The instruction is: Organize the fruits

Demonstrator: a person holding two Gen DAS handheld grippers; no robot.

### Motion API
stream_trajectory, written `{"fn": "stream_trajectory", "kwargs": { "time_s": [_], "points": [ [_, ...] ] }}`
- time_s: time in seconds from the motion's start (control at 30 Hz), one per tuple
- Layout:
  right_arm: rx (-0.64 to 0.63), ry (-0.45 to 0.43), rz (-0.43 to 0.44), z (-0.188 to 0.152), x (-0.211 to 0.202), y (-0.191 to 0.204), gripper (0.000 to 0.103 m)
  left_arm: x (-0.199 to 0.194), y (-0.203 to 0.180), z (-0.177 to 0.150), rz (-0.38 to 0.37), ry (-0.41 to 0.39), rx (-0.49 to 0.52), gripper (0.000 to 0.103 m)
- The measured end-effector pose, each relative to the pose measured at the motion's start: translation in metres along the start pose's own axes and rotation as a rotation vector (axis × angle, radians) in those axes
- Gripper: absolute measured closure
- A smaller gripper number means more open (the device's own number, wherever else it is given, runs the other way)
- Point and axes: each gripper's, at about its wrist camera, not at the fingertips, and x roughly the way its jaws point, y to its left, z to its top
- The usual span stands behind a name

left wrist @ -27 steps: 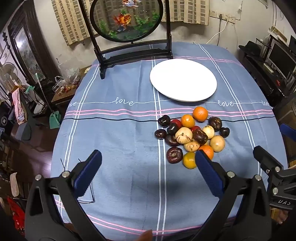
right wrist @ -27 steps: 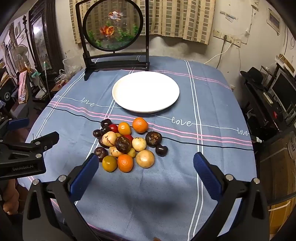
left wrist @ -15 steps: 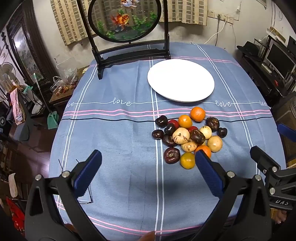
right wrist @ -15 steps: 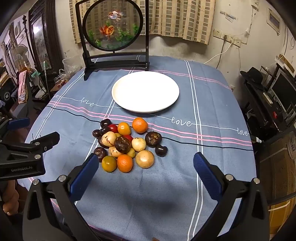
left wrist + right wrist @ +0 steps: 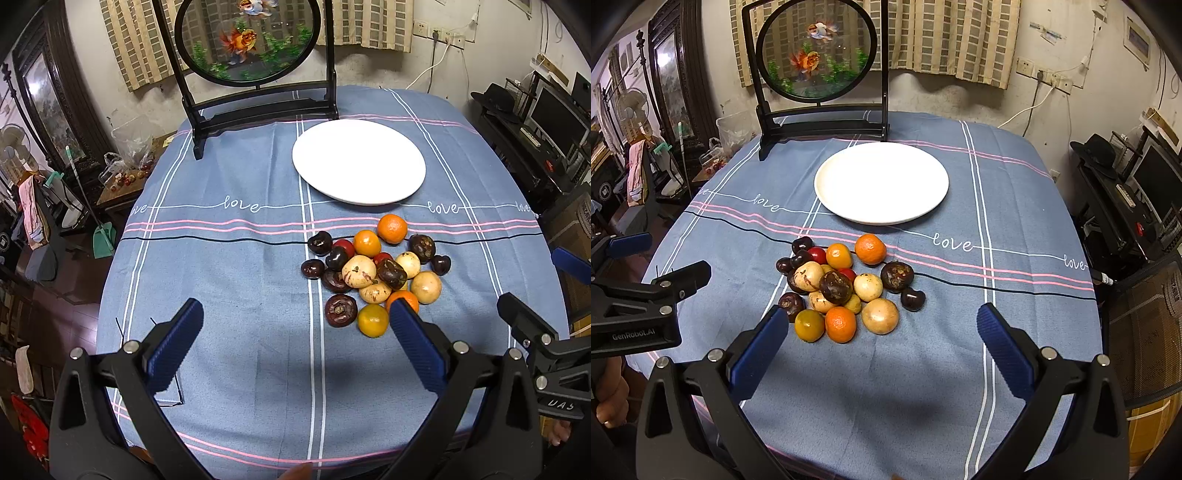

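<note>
Your pile of fruit [image 5: 846,288] lies loose on the blue tablecloth [image 5: 960,369], just short of the white plate [image 5: 881,182], which holds nothing. The cluster runs longest from the near edge toward the plate; the fruits are round, so none points any clear way. An orange [image 5: 870,249] sits at the plate end, a tan fruit [image 5: 880,316] at the near end. Your left tongs [image 5: 295,332] and right tongs [image 5: 882,336] both hang released above the cloth, gripping nothing. A round goldfish screen [image 5: 816,51] stands behind the plate; checked curtains [image 5: 960,37] hang on the wall.
</note>
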Motion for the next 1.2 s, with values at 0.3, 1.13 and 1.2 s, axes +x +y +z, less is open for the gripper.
{"fn": "stream_trajectory", "kwargs": {
  "time_s": [0.3,1.13,1.2],
  "points": [
    [0.0,-0.002,0.0,0.0004,-0.0008,0.0002,0.001,-0.0014,0.0016,-0.0004,-0.002,-0.006,-0.002,0.002],
    [-0.002,-0.001,-0.007,0.0015,-0.0022,0.0006,0.001,-0.0011,0.0055,0.0051,0.001,-0.025,-0.01,0.002],
    [-0.003,0.002,-0.008,0.0019,-0.0011,-0.0002,0.001,-0.0007,0.0059,0.0045,0.001,-0.028,-0.012,0.002]
  ]
}}
